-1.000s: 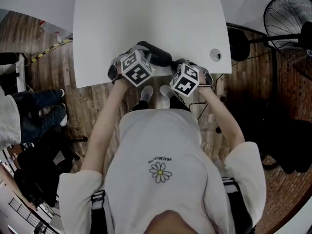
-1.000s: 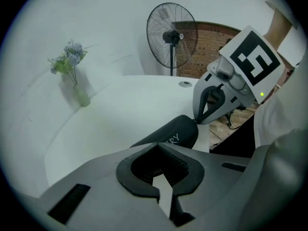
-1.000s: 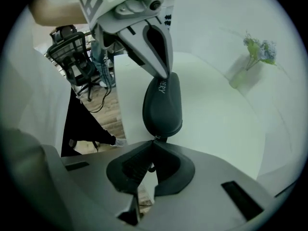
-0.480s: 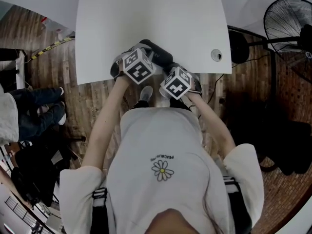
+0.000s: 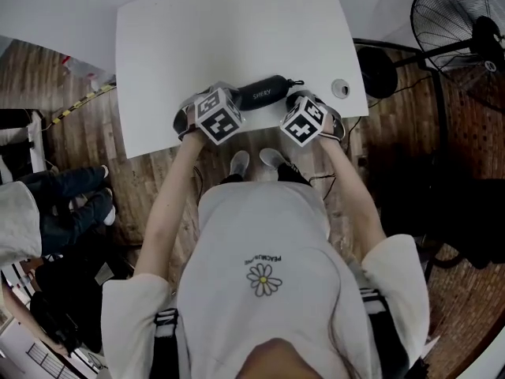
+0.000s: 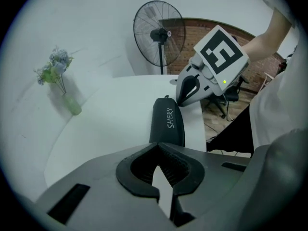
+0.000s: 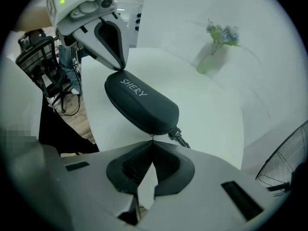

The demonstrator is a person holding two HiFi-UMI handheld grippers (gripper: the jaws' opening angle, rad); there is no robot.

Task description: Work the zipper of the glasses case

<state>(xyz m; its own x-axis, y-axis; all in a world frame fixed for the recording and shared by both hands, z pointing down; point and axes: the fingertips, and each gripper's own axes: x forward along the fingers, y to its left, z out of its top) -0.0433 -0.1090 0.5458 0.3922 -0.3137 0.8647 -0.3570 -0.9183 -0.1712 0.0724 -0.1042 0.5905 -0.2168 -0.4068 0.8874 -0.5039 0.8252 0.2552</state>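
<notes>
A black glasses case (image 5: 260, 93) marked SHERY lies crosswise near the front edge of the white table (image 5: 237, 30). My left gripper (image 5: 236, 101) is shut, its tips against the case's left end; the right gripper view shows them (image 7: 117, 64) touching the case (image 7: 142, 105) there. At the other end my right gripper (image 5: 293, 100) is shut, its tips (image 7: 152, 140) meeting right at the case's end. The metal zipper pull (image 7: 179, 138) sticks out just beside those tips. In the left gripper view the case (image 6: 167, 121) runs away from my shut jaws toward the right gripper (image 6: 184, 99).
A small vase of flowers (image 6: 67, 100) stands at the table's far side. A round grommet (image 5: 340, 88) sits near the table's right corner. A standing fan (image 5: 458, 22) is to the right of the table. A seated person's legs (image 5: 63, 184) are at the left.
The case was tilted with both grippers close together; now it lies crosswise. My right gripper has moved out to the right, to the case's end. The left stays at the left end.
</notes>
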